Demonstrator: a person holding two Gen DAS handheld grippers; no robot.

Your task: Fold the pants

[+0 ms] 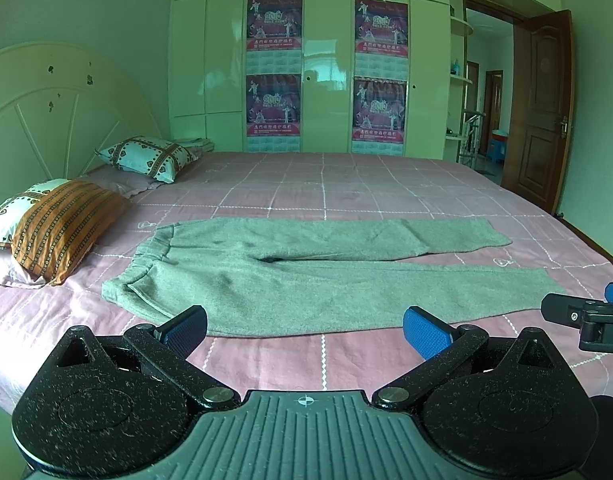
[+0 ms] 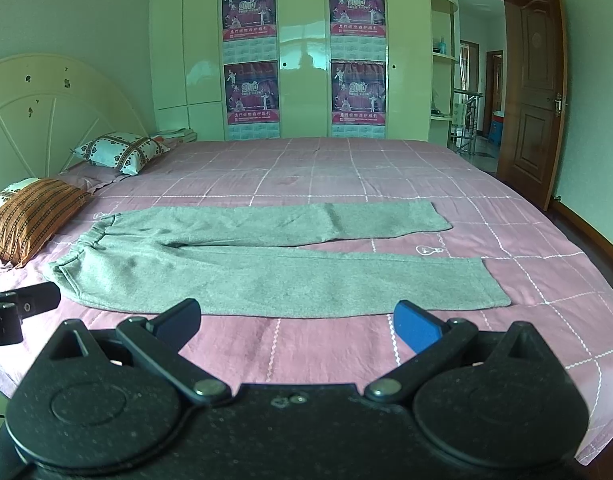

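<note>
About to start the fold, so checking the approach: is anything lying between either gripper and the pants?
Nothing visible. Only bare pink sheet separates the open left gripper and open right gripper from the pants. The pillows sit off beyond the waistband.

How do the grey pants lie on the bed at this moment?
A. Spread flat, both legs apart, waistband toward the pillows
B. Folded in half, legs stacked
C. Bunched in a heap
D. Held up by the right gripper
A: the pants lie flat on the bed, legs side by side, waistband near the pillows, both grippers open and clear of them.
</note>
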